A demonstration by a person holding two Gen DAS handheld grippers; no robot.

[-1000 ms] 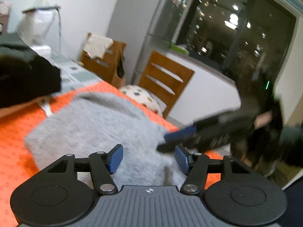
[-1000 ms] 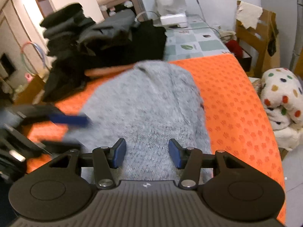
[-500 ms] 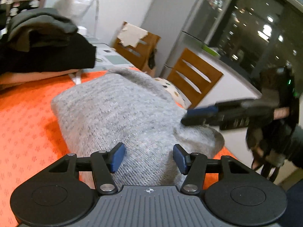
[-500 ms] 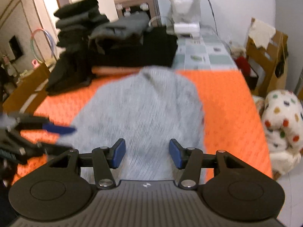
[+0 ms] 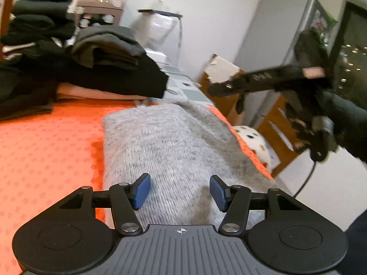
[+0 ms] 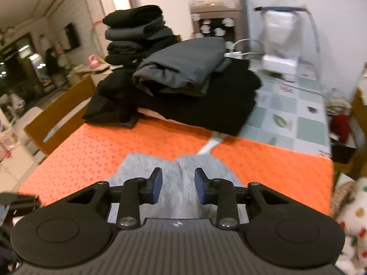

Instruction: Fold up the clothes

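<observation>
Orange cloth (image 6: 91, 151) covers our tabletop, and dark folded clothes (image 6: 183, 84) sit at its far edge. We see the gray sweater (image 5: 174, 151) folded near the front edge. Our left tongs (image 5: 180, 191) and right tongs (image 6: 178, 188) hang above it, apart, holding nothing.

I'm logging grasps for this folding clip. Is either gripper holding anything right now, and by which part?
Nothing is held. The left gripper and right gripper both have open jaws above the gray knit sweater, with no fabric pinched between them.

Lying on the mat (image 6: 96, 151), sweater (image 6: 174, 183) at six o'clock, stacked clothes (image 6: 183, 87) behind at twelve, tablecloth (image 6: 293, 119) at two.
</observation>
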